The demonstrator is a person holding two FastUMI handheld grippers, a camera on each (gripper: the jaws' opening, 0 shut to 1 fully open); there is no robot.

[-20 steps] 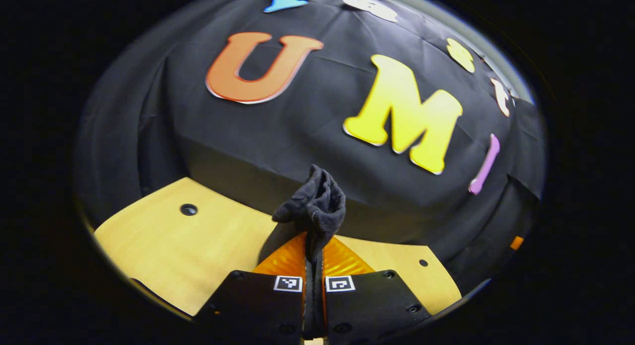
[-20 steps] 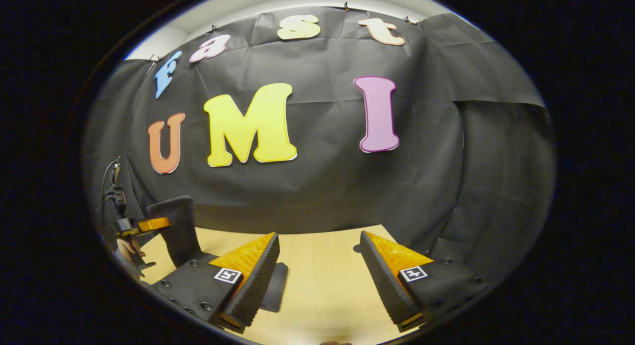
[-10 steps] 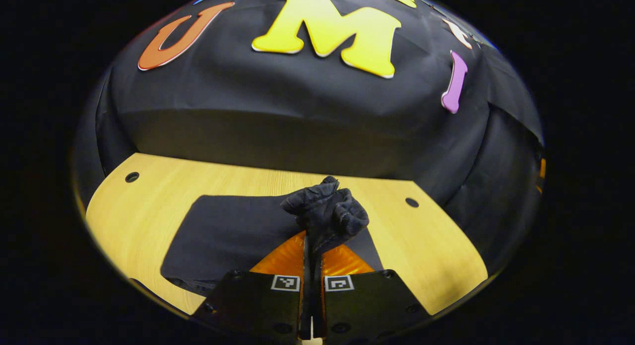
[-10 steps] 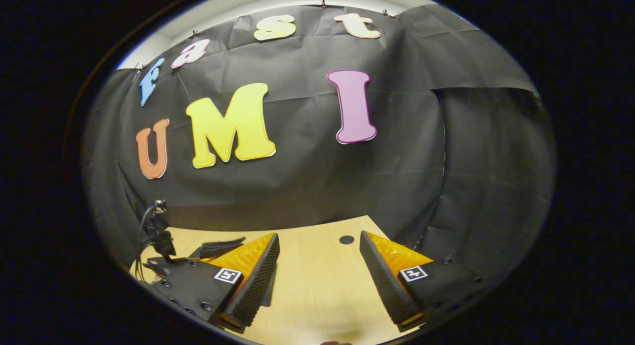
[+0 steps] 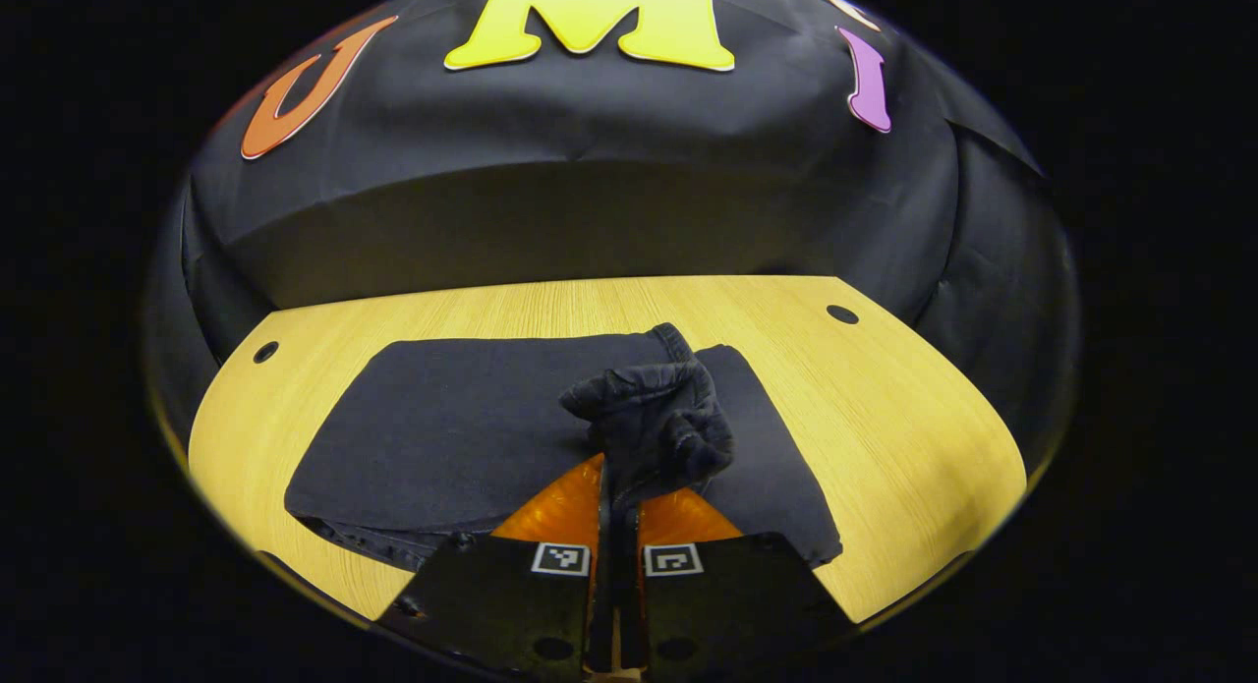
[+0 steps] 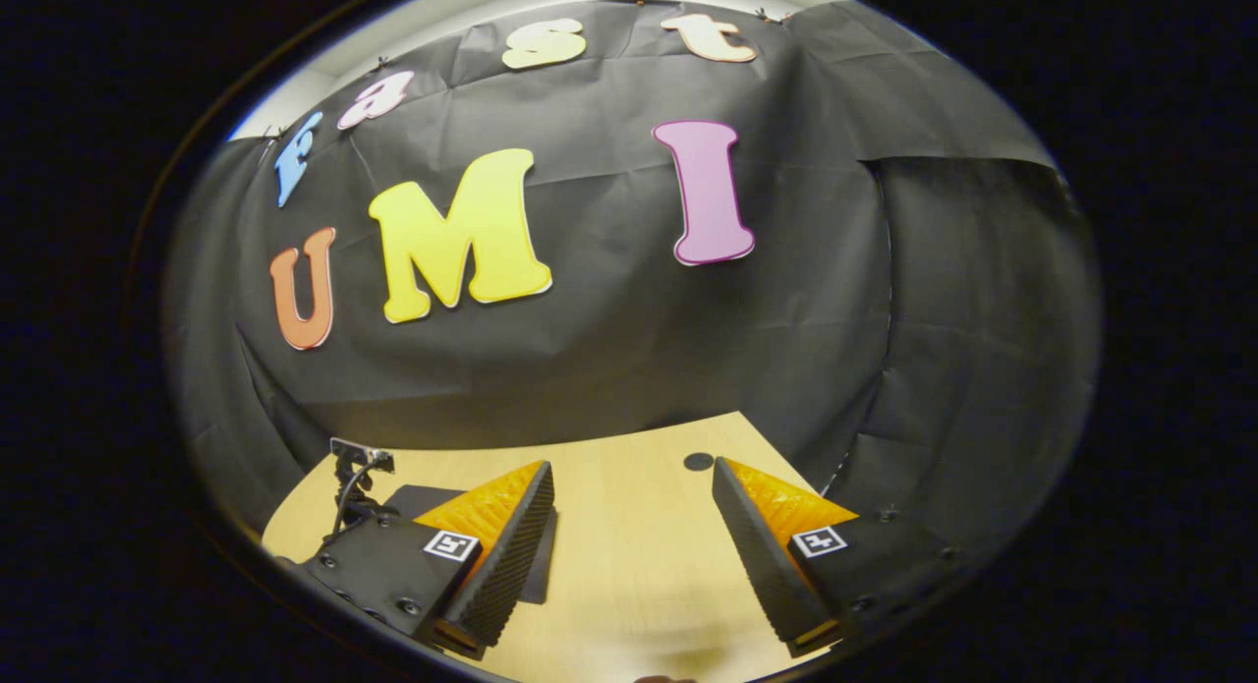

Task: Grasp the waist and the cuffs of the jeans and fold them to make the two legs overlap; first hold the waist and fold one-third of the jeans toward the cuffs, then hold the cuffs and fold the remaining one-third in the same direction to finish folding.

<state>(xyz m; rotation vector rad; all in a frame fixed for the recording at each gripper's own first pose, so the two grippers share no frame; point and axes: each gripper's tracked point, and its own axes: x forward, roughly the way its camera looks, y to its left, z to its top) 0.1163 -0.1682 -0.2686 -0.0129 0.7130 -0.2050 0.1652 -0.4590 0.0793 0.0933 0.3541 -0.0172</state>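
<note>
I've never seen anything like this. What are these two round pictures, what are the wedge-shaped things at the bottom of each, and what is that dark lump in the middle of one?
There is no robot here: a person holds a two-finger gripper in each hand, and a fisheye camera rides on each, looking forward along its fingers. That is why both pictures are round and bent.

In the left gripper view, the left gripper has its two fingers pressed together on a bunched bit of dark cloth. That lump is part of the jeans, which lie mostly flat and folded on the wooden table.

In the right gripper view, the right gripper has its fingers spread wide apart, holding nothing, above bare tabletop. A dark edge of the jeans peeks out beside its left-hand finger. Behind everything hangs the booth's black cloth wall.
</note>
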